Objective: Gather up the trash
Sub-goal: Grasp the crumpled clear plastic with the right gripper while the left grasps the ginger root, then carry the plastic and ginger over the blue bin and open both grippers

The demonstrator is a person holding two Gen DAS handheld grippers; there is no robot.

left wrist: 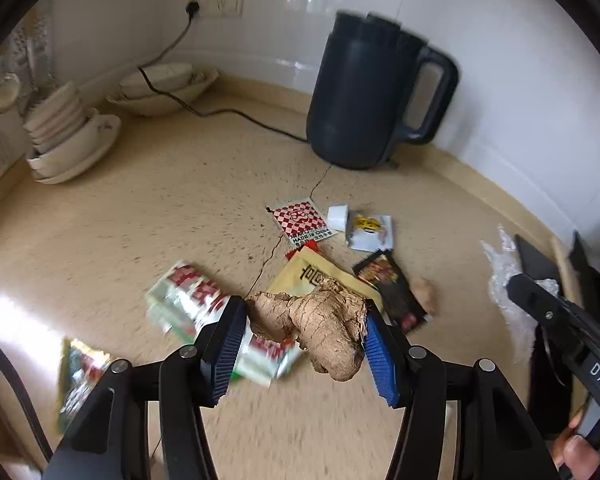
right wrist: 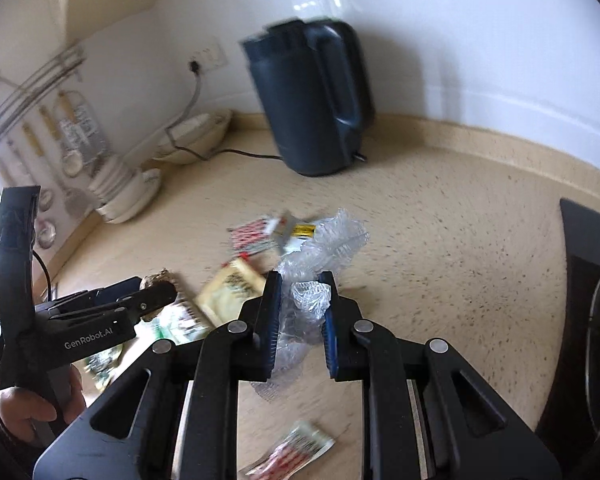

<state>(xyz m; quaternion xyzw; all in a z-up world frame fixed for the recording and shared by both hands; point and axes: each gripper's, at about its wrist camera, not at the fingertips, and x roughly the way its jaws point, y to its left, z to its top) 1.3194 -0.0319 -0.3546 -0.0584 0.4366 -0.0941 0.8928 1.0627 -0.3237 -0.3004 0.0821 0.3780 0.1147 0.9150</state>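
Here, the left gripper (left wrist: pixel 304 336) has its jaws pinching a knobbly ginger root (left wrist: pixel 320 326), lifted above the speckled beige surface (left wrist: pixel 172 200). The right gripper (right wrist: pixel 300 320) has its jaws nearly together, pinching crumpled clear plastic wrap (right wrist: pixel 312 264). Snack wrappers (left wrist: pixel 302 222) lie scattered beneath; a dark electric kettle (left wrist: pixel 360 96) stands far back by the wall
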